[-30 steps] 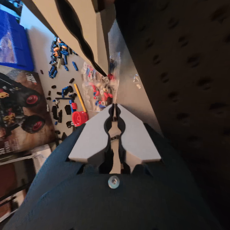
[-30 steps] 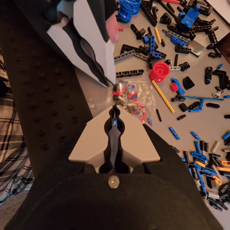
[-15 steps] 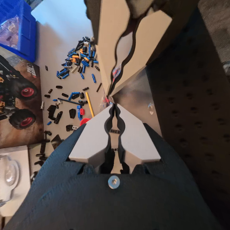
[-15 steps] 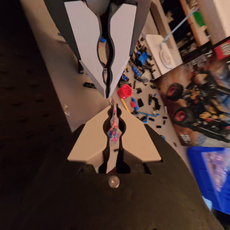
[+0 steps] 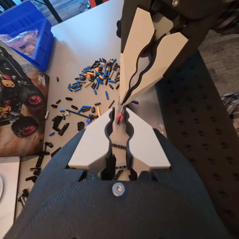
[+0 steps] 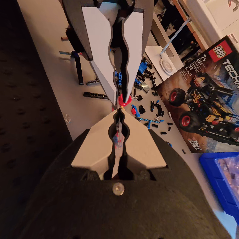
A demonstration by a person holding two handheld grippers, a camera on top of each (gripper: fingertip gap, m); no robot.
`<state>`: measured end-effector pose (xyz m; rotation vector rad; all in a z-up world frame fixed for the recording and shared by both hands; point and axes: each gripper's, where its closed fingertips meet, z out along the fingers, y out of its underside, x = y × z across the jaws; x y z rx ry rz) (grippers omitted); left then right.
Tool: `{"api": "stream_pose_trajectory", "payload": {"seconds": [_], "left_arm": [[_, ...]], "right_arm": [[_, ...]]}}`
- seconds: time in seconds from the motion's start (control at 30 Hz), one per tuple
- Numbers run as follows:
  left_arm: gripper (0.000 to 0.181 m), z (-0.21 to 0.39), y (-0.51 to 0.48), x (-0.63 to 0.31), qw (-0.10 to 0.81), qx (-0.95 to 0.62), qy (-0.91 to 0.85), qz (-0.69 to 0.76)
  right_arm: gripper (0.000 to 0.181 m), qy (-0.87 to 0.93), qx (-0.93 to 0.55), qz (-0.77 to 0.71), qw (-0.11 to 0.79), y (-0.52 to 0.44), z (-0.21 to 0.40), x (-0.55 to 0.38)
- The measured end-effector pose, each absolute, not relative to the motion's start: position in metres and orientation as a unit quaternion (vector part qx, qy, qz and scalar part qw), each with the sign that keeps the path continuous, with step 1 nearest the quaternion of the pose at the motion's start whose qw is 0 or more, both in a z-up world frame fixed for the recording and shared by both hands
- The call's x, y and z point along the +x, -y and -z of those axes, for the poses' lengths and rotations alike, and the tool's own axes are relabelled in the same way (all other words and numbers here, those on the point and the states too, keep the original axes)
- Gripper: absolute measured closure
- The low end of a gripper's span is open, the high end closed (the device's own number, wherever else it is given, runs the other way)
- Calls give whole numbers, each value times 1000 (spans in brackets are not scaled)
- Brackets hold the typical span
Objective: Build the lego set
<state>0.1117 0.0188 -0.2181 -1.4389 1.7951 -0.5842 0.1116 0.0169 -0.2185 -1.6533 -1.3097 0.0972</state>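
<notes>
Since the moment before, the left claw had eased apart: its grey fingers, shut tip to tip earlier, now stood with a clear gap between them. In that gap hung the small clear bag of red and blue lego bits, lifted off the worktop; whether it still brushed a finger, I could not tell. Nose to nose with it, the right claw was pinched down on the top edge of the bag, its fingers all but meeting, and the plastic showed as a thin strip through the slit between them. Both claws hovered over the near edge of the worktop, beside a dark dimpled mat. Just beyond the tips lay a red wheel hub and a yellow axle, with a long black beam near them and black and blue parts scattered around. Farther out sat a denser heap of small pins, blue, black and orange. The set's box, with a big-wheeled truck pictured on it, lay flat along the side of the worktop, and past it stood a blue bin holding more clear bags.
</notes>
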Motion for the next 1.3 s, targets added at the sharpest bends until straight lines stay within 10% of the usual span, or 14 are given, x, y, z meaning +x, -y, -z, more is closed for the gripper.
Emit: {"api": "stream_pose_trajectory", "payload": {"seconds": [1.3], "left_arm": [[181,263,-121,112,346,-745,-529,213]], "right_arm": [[181,453,-730,4,511,-59,240,149]]}}
